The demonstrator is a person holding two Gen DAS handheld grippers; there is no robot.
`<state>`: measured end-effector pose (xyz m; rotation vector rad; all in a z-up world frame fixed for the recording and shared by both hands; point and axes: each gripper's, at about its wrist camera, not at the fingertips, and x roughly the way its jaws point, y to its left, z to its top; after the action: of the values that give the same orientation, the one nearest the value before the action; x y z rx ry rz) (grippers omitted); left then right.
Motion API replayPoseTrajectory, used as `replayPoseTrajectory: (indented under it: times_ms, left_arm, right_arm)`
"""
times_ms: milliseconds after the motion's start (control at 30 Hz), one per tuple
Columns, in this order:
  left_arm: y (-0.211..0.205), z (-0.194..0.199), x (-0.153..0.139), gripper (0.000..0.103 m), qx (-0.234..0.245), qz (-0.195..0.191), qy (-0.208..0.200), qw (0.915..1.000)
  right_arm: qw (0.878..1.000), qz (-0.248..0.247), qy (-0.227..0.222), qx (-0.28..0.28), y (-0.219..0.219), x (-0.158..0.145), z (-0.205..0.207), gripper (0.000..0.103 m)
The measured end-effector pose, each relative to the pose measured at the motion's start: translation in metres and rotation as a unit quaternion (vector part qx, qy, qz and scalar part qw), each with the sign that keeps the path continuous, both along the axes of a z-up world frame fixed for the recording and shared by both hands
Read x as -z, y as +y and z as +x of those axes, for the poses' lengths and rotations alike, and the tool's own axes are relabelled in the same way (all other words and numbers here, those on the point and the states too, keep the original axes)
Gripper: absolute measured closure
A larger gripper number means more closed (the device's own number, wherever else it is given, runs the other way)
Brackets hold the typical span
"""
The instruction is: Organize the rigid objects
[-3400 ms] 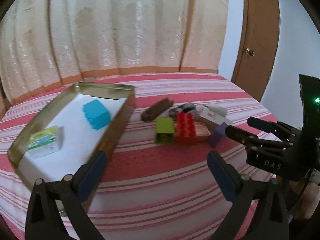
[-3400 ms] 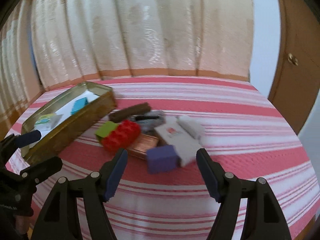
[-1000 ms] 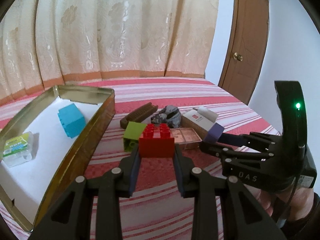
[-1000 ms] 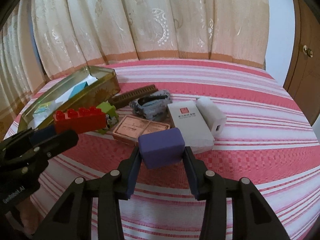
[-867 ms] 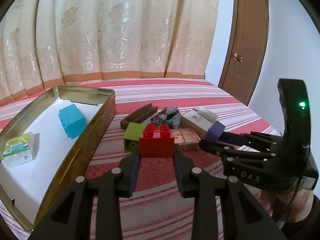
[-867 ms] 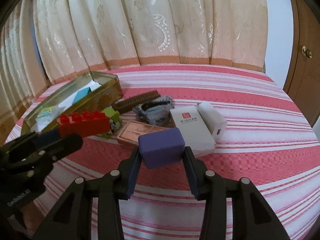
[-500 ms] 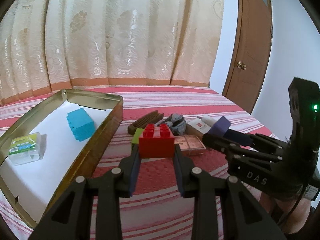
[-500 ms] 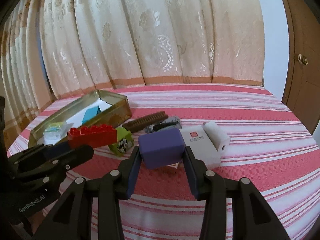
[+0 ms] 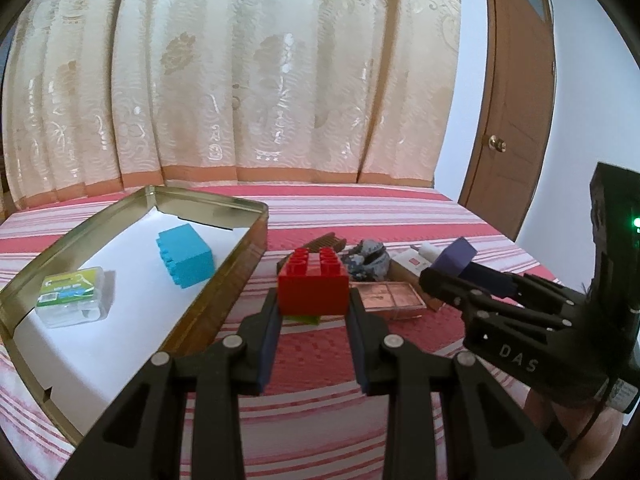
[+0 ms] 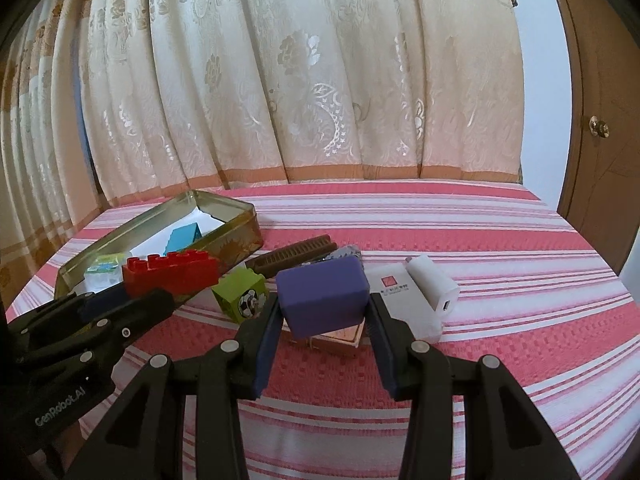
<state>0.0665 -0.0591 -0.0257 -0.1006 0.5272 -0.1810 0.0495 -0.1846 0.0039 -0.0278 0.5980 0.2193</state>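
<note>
The left gripper (image 9: 313, 316) is clamped on a red studded plastic building brick (image 9: 313, 287), held clear of the red-and-white striped cloth (image 9: 320, 420) at the centre of the left wrist view, and the right gripper (image 10: 323, 322) is likewise closed on a purple rounded-edge block (image 10: 322, 298) at the centre of its own view. Both pieces look ready to go into the open gold-coloured metal tin (image 9: 244, 256), which fills the left half of the left view. To do this step well, I would carry the brick high enough to clear the tin's near wall, set it down on bare white floor between the turquoise studded cube (image 9: 185, 255) and the small clear packet with a green label (image 9: 73, 297), and let go only once it rests flat; the right hand would do best to wait or come in from the other side so the two tools do not collide. The left view shows the tin's white floor and free space plainly, which the right view, seeing the tin low and side-on at its left middle, mostly hides. The right view in turn shows the leftover pile better: a lime-green cube with a football print (image 10: 240, 298), a brown comb (image 10: 296, 258), a white flat box with a red mark (image 10: 400, 304), a white charger (image 10: 434, 290) and a copper-coloured flat case (image 10: 342, 336) partly under the purple block.
</note>
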Motion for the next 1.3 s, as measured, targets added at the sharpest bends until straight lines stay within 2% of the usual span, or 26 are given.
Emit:
replayPoseTrajectory:
  times_ms: [500, 900, 1300]
  left_arm:
    - [0.005, -0.006, -0.002, 0.073, -0.013, -0.001, -0.011, 0.9999]
    - [0.010, -0.012, -0.005, 0.073, -0.029, 0.014, -0.030, 0.9990]
    - [0.022, -0.017, -0.006, 0.073, -0.042, 0.012, -0.038, 0.9983]
  right_arm:
    - [1.000, -0.013, -0.014, -0.007, 0.014, -0.001, -0.001, 0.058]
    - [0.999, 0.009, -0.034, -0.008, 0.012, -0.006, -0.008, 0.058]
    - [0.998, 0.020, -0.052, -0.018, 0.021, -0.009, -0.014, 0.058]
